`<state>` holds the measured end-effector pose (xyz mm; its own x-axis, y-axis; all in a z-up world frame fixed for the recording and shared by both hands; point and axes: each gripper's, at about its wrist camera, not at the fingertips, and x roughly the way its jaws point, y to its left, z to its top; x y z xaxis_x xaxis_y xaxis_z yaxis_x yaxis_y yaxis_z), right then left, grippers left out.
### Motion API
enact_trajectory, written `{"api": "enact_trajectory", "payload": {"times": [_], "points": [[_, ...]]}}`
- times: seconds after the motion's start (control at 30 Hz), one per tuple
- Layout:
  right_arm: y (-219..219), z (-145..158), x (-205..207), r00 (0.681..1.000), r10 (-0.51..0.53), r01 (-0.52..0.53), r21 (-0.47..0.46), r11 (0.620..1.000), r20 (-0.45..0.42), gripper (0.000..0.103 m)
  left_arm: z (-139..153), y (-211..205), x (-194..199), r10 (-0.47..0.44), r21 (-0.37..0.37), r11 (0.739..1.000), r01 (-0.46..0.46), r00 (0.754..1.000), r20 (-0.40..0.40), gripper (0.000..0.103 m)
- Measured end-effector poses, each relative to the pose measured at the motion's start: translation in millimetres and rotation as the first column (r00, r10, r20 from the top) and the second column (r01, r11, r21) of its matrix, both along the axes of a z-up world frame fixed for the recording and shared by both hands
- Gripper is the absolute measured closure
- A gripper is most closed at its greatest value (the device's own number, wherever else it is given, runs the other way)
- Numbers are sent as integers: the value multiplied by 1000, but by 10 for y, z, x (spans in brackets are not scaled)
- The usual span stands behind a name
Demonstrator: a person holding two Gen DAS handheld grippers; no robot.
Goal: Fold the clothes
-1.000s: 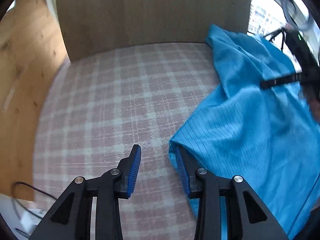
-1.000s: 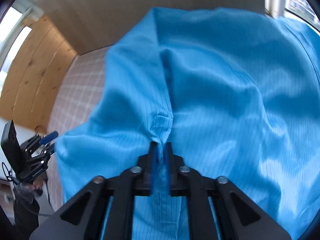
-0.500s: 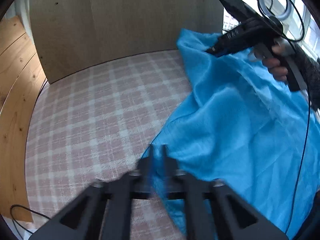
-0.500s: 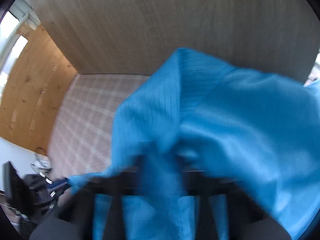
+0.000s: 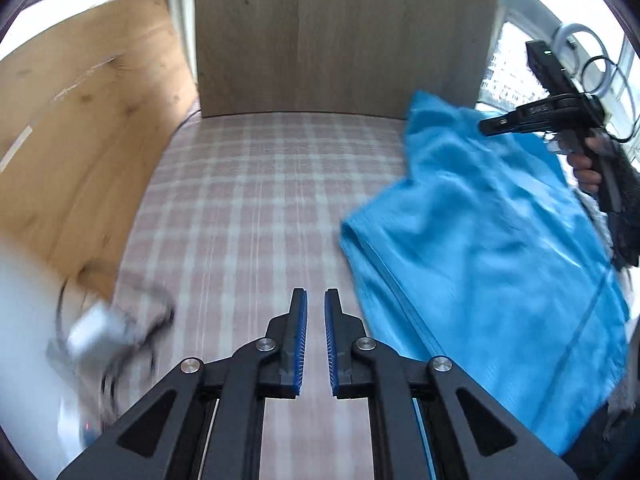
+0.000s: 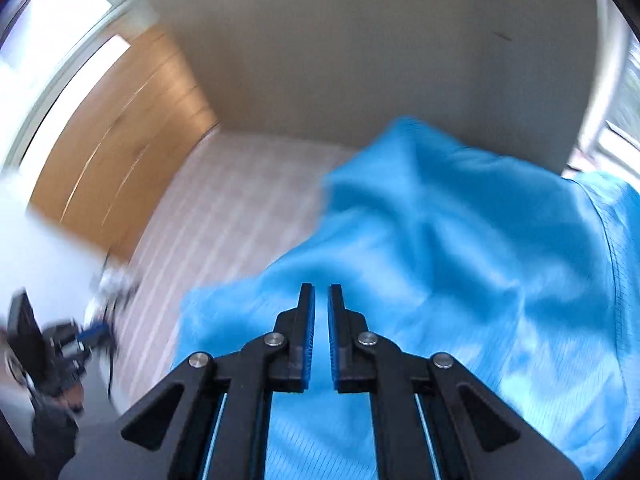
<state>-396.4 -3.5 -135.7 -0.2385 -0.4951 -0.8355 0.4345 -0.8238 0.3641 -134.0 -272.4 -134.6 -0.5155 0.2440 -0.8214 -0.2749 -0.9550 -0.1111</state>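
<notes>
A bright blue garment (image 5: pixel 480 240) lies rumpled on the right half of the pink checked table (image 5: pixel 260 200). Its folded left edge is doubled over. My left gripper (image 5: pixel 315 294) hovers over bare checked cloth just left of that edge. Its jaws are opening, a narrow gap with nothing between the blue pads. My right gripper (image 6: pixel 321 288) hangs above the garment (image 6: pixel 440 220), jaws opening too, a slim gap and no cloth in it. In the left wrist view the right gripper (image 5: pixel 486 124) shows at the garment's far right, held by a hand.
A tall wooden panel (image 5: pixel 340 40) closes the back of the table, and a pine board (image 5: pixel 80 140) leans along its left side. A small white device with dark cables (image 5: pixel 100 332) lies at the front left corner. Bright windows are on the right.
The left gripper closed on the garment's corner, lifted it, then let go and swung left off the cloth. The right gripper raised a fold, released it and rose; the garment dropped in a heap.
</notes>
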Motion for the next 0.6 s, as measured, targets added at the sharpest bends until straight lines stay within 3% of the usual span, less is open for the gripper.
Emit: {"api": "enact_trajectory", "payload": {"times": [0.07, 0.13, 0.3, 0.43, 0.6], "points": [[-164, 92, 292, 994, 105, -105, -6, 994, 7, 91, 73, 23, 519, 20, 24, 1000, -20, 1000, 10, 83], [-360, 125, 588, 978, 208, -207, -10, 978, 32, 87, 136, 56, 1043, 40, 47, 998, -41, 999, 22, 81], [-1068, -59, 1210, 915, 396, -401, 66, 914, 77, 87, -181, 516, 2084, 28, 119, 992, -41, 993, 112, 78], [-1234, -275, 1623, 885, 454, -466, 144, 873, 106, 87, -554, 920, 2454, 7, 176, 984, -35, 988, 156, 77], [-1571, -528, 1708, 893, 428, -448, 202, 871, 139, 87, -872, 1178, 2565, -1, 240, 970, -44, 983, 185, 70]]}}
